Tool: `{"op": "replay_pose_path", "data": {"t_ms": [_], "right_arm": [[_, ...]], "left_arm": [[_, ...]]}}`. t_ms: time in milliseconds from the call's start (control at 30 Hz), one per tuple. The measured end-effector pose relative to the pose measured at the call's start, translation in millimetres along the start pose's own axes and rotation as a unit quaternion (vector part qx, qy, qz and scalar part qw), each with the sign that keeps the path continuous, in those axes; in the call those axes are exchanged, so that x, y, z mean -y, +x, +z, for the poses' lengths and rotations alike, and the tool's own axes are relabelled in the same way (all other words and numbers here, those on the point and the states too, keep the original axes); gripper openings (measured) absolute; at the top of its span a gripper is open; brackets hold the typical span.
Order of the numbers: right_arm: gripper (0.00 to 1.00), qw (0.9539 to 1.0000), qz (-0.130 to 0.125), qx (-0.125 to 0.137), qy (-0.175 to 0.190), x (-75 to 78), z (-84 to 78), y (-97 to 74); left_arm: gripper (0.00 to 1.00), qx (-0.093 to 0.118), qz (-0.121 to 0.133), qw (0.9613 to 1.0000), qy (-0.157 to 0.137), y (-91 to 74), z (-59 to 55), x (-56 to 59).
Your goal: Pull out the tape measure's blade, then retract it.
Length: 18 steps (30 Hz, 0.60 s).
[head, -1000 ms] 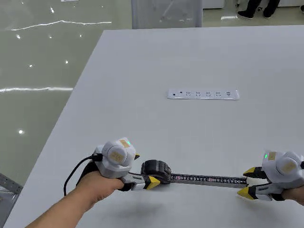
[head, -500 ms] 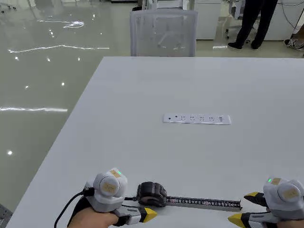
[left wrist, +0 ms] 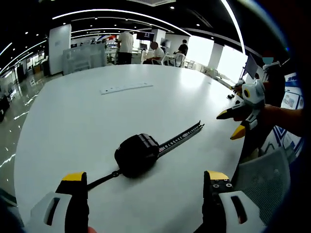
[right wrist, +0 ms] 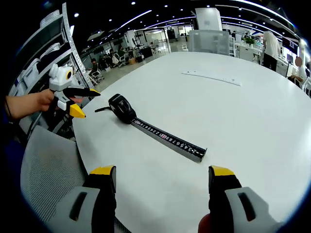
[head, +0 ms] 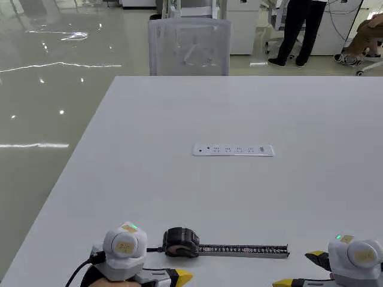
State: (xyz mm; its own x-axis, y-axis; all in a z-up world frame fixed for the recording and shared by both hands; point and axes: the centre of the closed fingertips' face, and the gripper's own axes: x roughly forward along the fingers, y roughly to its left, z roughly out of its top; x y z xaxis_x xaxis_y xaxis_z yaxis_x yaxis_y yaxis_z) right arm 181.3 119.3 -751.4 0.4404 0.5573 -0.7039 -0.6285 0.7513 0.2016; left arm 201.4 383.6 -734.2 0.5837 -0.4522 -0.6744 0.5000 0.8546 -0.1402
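**Tape measure on workbench, blade extended, both grippers spread and empty**

**Surroundings.** The work surface is a white table (head: 251, 101). A white power strip (head: 233, 150) lies flat on it, well beyond the tape measure as seen from both grippers, and apart from it. A grey mesh chair (head: 189, 48) stands at the far edge of the table. A standing person (head: 294, 30) is on the glossy floor behind the chair. Bare tabletop lies between each gripper and the tape measure.

**Left gripper** (left wrist: 146, 177). Its jaws are spread wide and grip nothing. The black tape measure case (left wrist: 137, 154) lies on the table just ahead of the yellow fingertips (left wrist: 75, 177), roughly centred between the jaws and not touching them. A thin black lanyard (left wrist: 99, 180) trails from the case back toward the left-hand jaw. The blade (left wrist: 182, 138) runs out of the case, forward and to the right, flat on the table.

**Right gripper** (right wrist: 163, 171). Its jaws are spread wide and grip nothing. The blade's free end lies ahead of the jaws, near the right-hand one and apart from both. The case is further ahead and to the left, at the blade's other end, near the left gripper.
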Motion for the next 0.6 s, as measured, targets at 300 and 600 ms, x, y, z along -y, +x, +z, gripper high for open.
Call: {"op": "replay_pose_path", "data": {"t_ms": [300,600], "right_arm": [[0.85,0.9999,0.0,0.009,0.008,-20.6,2.3,-14.7],[0.93,1.0,0.008,-0.001,-0.002,-41.1,-2.9,-25.9]], "left_arm": [[1.0,0.009,0.027,0.9995,-0.017,-22.3,-2.4,1.9],[1.0,0.019,0.04,0.9984,-0.034,-46.3,-8.7,6.0]]}}
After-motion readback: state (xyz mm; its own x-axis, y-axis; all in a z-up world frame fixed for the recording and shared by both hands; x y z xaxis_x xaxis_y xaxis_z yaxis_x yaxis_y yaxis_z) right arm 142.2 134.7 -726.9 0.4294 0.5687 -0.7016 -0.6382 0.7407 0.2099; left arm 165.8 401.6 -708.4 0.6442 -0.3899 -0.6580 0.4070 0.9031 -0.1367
